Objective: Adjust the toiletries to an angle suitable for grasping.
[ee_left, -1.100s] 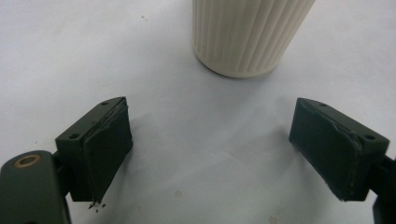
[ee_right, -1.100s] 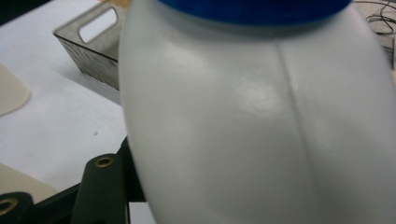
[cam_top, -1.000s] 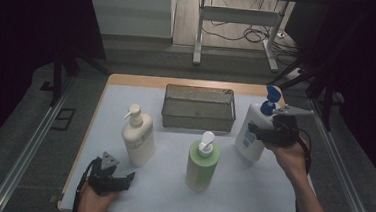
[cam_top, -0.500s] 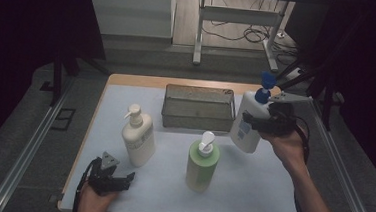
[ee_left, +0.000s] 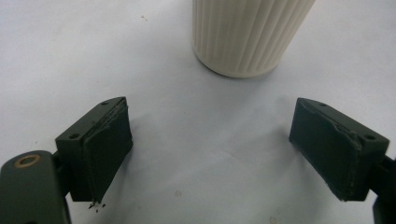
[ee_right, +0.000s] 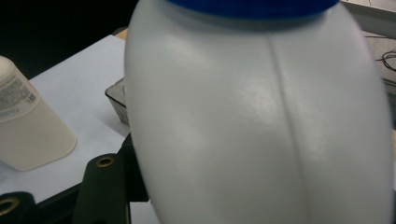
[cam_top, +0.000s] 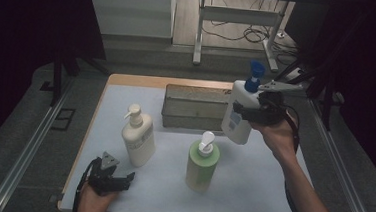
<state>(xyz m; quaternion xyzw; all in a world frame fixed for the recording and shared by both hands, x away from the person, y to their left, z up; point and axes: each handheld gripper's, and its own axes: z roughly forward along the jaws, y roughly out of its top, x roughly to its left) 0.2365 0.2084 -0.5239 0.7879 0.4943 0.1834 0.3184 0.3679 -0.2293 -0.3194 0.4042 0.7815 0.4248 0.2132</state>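
Note:
My right gripper is shut on a white pump bottle with a blue top, held tilted in the air beside the right end of a dark wire basket. Up close in the right gripper view the white bottle sits between the jaws. A cream pump bottle and a green pump bottle stand upright on the white table top. My left gripper rests open near the front left edge, just in front of the cream bottle, with nothing between its jaws.
The basket stands at the back middle of the table. Metal rails run along both sides of the table. Beyond the far edge are a floor with cables and a table frame.
My right gripper has lifted the white bottle off the table and carried it up and leftwards, tilting it, until it hangs by the basket's right end. The left gripper has stayed put.

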